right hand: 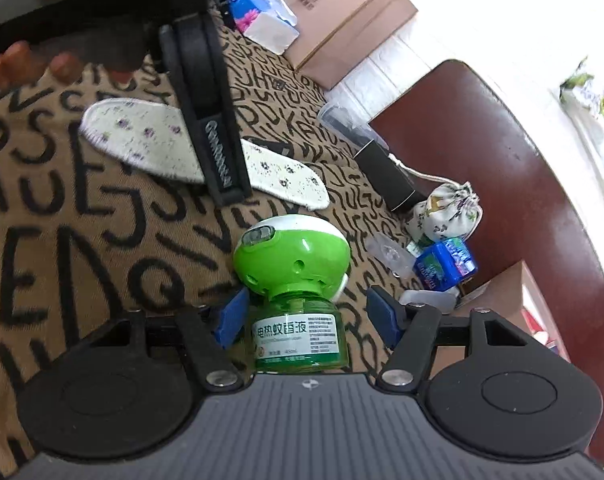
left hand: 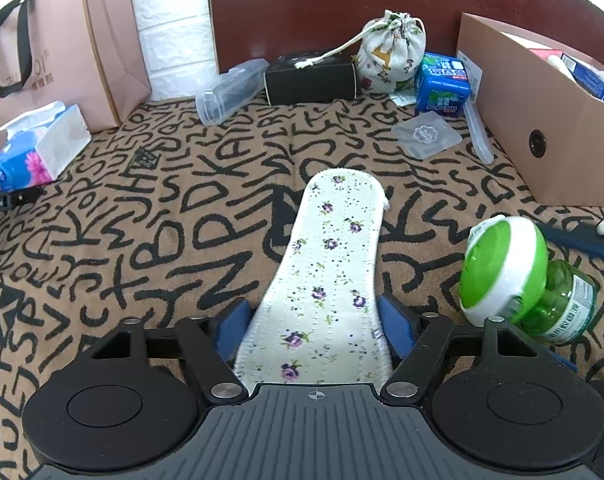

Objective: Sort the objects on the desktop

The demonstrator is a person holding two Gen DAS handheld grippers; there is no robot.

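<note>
A white floral insole (left hand: 326,276) lies on the lettered brown cloth. My left gripper (left hand: 318,320) straddles its near end, blue fingers (left hand: 234,320) open on either side of it. The insole also shows in the right wrist view (right hand: 142,136), partly hidden by the left gripper's body. A green mosquito-repellent bottle with a green and white heater cap (right hand: 292,280) lies between my right gripper's (right hand: 308,320) open fingers; the left pad (right hand: 232,320) is close to it, the right pad apart. The bottle also shows in the left wrist view (left hand: 518,276).
At the back stand a cardboard box (left hand: 542,136), a blue gum box (left hand: 442,88), a floral drawstring pouch (left hand: 394,52), a black box (left hand: 310,76), a clear plastic case (left hand: 230,92), a tissue pack (left hand: 38,148) and a pink paper bag (left hand: 62,40). A clear plastic square (left hand: 426,136) lies nearby.
</note>
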